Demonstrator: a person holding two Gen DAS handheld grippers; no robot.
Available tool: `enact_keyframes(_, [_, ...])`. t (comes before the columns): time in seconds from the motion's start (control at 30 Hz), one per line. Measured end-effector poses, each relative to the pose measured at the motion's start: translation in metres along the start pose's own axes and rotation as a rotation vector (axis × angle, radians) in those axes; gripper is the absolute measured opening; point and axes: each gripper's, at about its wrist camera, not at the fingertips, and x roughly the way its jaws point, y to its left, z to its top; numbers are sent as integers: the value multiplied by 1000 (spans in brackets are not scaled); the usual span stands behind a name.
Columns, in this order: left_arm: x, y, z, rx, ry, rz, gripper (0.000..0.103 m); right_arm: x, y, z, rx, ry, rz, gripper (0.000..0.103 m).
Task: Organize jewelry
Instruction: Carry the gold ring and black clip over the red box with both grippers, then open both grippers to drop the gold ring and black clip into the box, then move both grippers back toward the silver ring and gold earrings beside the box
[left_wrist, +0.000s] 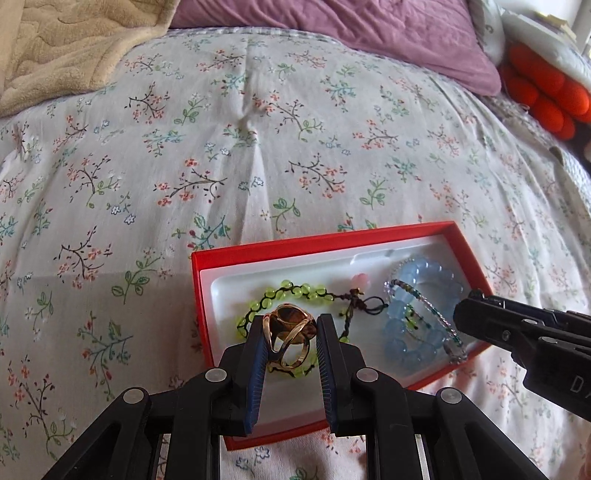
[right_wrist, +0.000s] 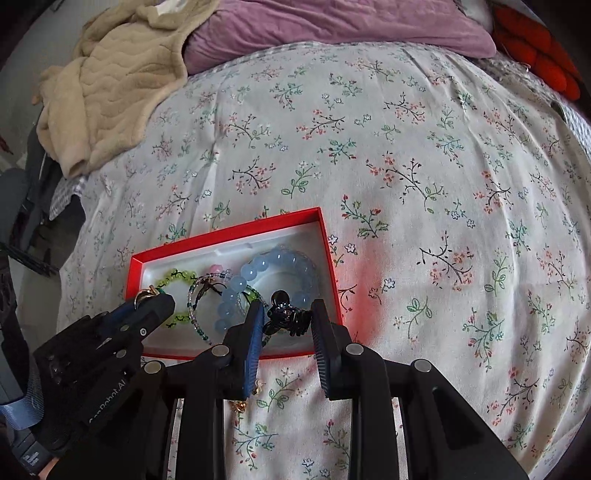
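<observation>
A red box (left_wrist: 325, 242) with a white liner lies on the floral bedspread; it also shows in the right wrist view (right_wrist: 229, 233). Inside lie a green bead bracelet (left_wrist: 295, 288), a pale blue bead bracelet (left_wrist: 413, 332) and a thin beaded strand (left_wrist: 428, 308). My left gripper (left_wrist: 290, 332) is shut on a gold ring with a brown stone (left_wrist: 291, 339), held over the box's left part. My right gripper (right_wrist: 286, 314) is shut on a black ornamental piece (right_wrist: 284, 314), held over the box's near right corner. The blue bracelet shows in the right wrist view (right_wrist: 258, 269).
A beige blanket (right_wrist: 110, 81) and a purple pillow (right_wrist: 332, 26) lie at the far side of the bed. Orange-red cushions (left_wrist: 543, 96) sit at the far right. A small gold item (right_wrist: 240, 404) lies on the bedspread under my right gripper.
</observation>
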Motion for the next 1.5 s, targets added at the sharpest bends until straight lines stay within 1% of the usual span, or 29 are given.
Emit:
enact_keyframes(0.2, [7,-2,1,16,-2,18,21,6,0,2,-2,7,12,28])
enact_keyframes(0.33, [5,-3,1,14,-4,16,21,2,-2,3,5,-7,39,29])
enact_keyframes(0.4, [3,-2,1,13,-8,15,26,-2,-3,3,9,-15,42,29])
enact_keyframes(0.47, [-1,-1,1,11,-13,11,42,-7,-4,3,8,-22,46,31])
enact_keyframes(0.53, [-6,-1,1,11,-20,13,44,-12,-4,2,3,-31,46,37])
enact_keyframes(0.57, [-7,-1,1,14,-21,15,45,-15,-4,2,0,-36,47,41])
enact_keyframes(0.6, [-9,-2,0,17,-22,15,45,-19,-4,1,-3,-42,48,43])
enact_keyframes(0.73, [-18,-2,-2,36,-23,22,53,-33,-3,-2,-24,-62,47,45])
enact_keyframes(0.8, [-23,-3,-5,45,-23,18,58,-38,-1,-4,-37,-66,44,48])
enact_keyframes(0.87, [-29,-4,-7,52,-28,29,65,-44,0,-7,-51,-68,39,50])
enact_keyframes(1.1, [-44,-1,-18,69,-19,37,75,-55,2,-24,-91,-54,0,62])
enact_keyframes(1.23, [-47,6,-28,66,17,12,80,-57,0,-36,-108,-23,-28,63])
enact_keyframes(1.3, [-48,8,-32,65,31,6,82,-55,-3,-43,-110,5,-46,67])
enact_keyframes(1.4, [-51,11,-40,75,49,15,85,-51,-9,-53,-99,53,-73,67])
enact_keyframes(1.5, [-52,15,-49,89,67,29,89,-50,-14,-63,-102,79,-78,68])
